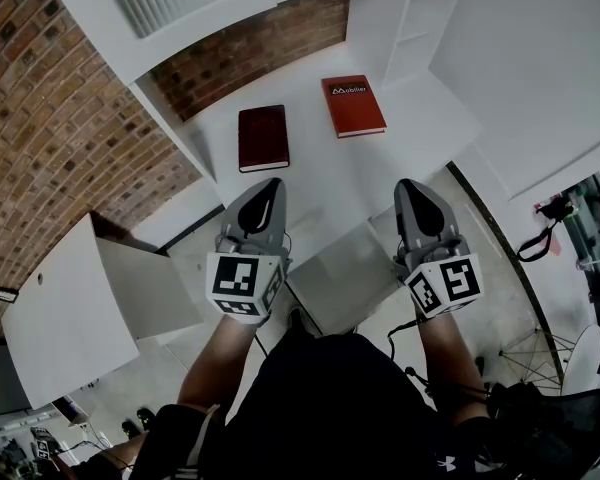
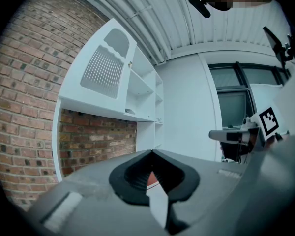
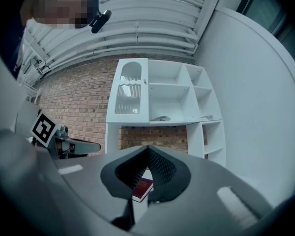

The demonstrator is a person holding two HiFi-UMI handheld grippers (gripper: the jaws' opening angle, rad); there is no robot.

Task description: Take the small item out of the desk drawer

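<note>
Both grippers hover side by side over the front of the white desk [image 1: 325, 173]. My left gripper [image 1: 270, 184] is shut with nothing in it, its tips just short of a dark red book [image 1: 263, 138]. Level with it, my right gripper [image 1: 411, 186] is also shut and holds nothing. In the left gripper view the left gripper [image 2: 151, 152] has its jaws meeting at the tip. In the right gripper view the right gripper [image 3: 147, 147] is likewise closed, and the dark red book [image 3: 143, 188] shows below the tips. A pale panel [image 1: 342, 276] lies under the desk's front edge. No small item is in sight.
An orange-red book [image 1: 354, 105] lies further back on the desk. White shelves [image 3: 162, 97] stand against the brick wall [image 1: 50, 138] behind it. A white cabinet [image 1: 70, 308] stands low on the left. A white wall [image 1: 540, 68] closes the right side, with a chair [image 1: 583, 358] beside it.
</note>
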